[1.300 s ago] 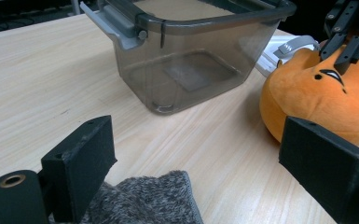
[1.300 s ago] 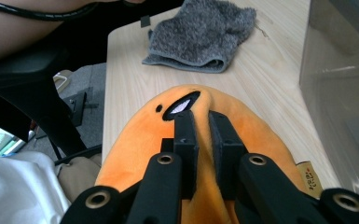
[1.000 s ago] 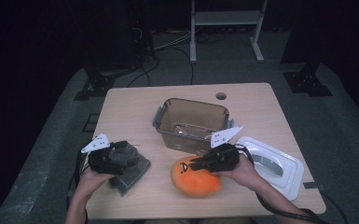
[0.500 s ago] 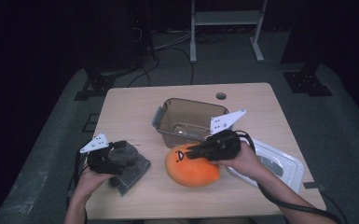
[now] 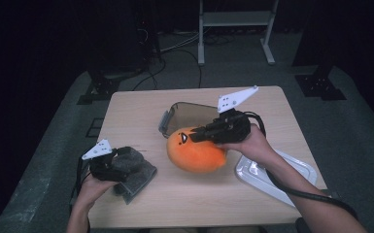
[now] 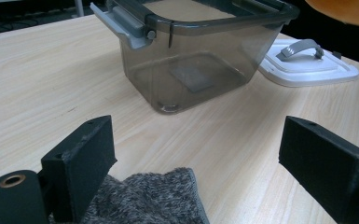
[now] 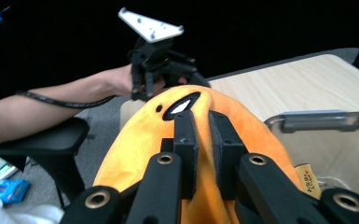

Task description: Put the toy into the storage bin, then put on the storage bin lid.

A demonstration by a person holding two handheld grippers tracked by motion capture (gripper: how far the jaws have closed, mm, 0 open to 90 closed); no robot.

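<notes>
Right hand-held gripper [image 5: 194,136] pinches orange plush [image 5: 195,152], seemingly clear of table [image 5: 141,104]

The right gripper [image 5: 196,136] is held above the surface, its jaws pinched close together and pointing to the left. The left gripper [image 5: 126,162] lies low near the front edge, its jaws standing wide apart, the forearm coming from below

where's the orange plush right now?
In the high view the orange plush sits mid-table, pinched by the right claw, overlapping the near edge of the open grey bin, left of the white lid.
</notes>
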